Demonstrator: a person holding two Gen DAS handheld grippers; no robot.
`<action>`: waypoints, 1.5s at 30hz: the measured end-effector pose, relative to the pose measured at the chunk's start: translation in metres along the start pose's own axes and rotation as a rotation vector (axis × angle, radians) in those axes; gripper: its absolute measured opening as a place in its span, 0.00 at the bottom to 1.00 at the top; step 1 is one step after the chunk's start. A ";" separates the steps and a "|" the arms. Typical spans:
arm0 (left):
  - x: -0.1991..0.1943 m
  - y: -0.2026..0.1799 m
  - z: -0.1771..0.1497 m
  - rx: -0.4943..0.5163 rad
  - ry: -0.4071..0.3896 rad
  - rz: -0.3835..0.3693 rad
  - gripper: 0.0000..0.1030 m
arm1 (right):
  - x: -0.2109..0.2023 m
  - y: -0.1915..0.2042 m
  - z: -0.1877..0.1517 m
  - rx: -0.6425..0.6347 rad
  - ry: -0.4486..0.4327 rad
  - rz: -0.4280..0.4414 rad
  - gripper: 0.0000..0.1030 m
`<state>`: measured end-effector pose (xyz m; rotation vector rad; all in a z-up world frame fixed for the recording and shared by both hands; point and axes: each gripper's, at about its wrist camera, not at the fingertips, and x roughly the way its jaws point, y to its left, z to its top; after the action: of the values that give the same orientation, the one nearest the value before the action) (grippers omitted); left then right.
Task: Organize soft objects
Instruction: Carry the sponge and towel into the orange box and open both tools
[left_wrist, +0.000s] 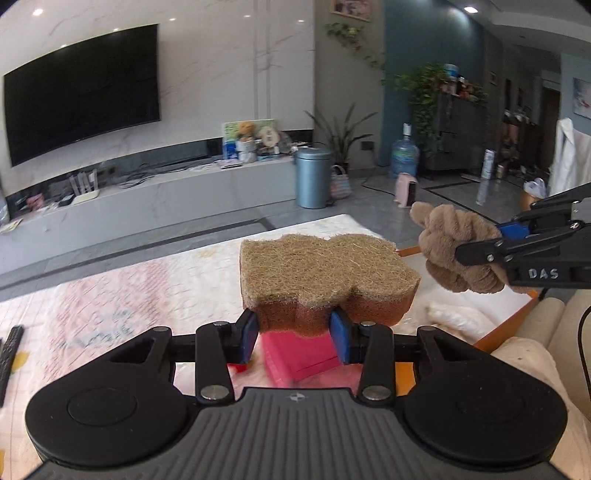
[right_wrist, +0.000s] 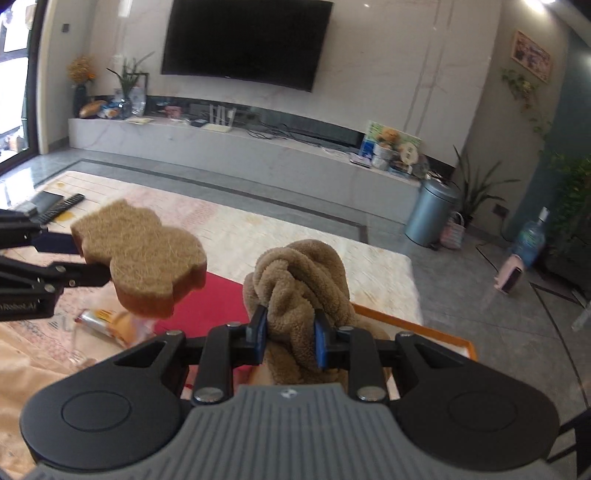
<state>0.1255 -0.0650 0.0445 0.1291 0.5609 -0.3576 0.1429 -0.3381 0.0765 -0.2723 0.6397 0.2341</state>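
Observation:
My left gripper is shut on a brown sponge with a fibrous tan top, held up above the table. The same sponge shows at the left of the right wrist view, clamped by the left gripper. My right gripper is shut on a knotted brown plush cloth, also lifted. In the left wrist view that plush cloth hangs at the right in the right gripper. The two held things are side by side and apart.
Below lie a table with a pale patterned cover, a pink box, a red item, an orange-rimmed tray, a tube and remotes. Behind: TV bench, blue bin, plants.

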 end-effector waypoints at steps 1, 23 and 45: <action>0.006 -0.007 0.004 0.018 0.001 -0.012 0.45 | 0.002 -0.007 -0.003 0.001 0.013 -0.014 0.23; 0.141 -0.121 0.017 0.298 0.124 -0.126 0.46 | 0.108 -0.109 -0.046 0.031 0.261 -0.125 0.23; 0.199 -0.144 -0.007 0.391 0.258 -0.125 0.49 | 0.165 -0.123 -0.082 0.026 0.406 -0.091 0.33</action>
<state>0.2261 -0.2567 -0.0722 0.5239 0.7516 -0.5755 0.2621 -0.4588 -0.0660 -0.3264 1.0287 0.0821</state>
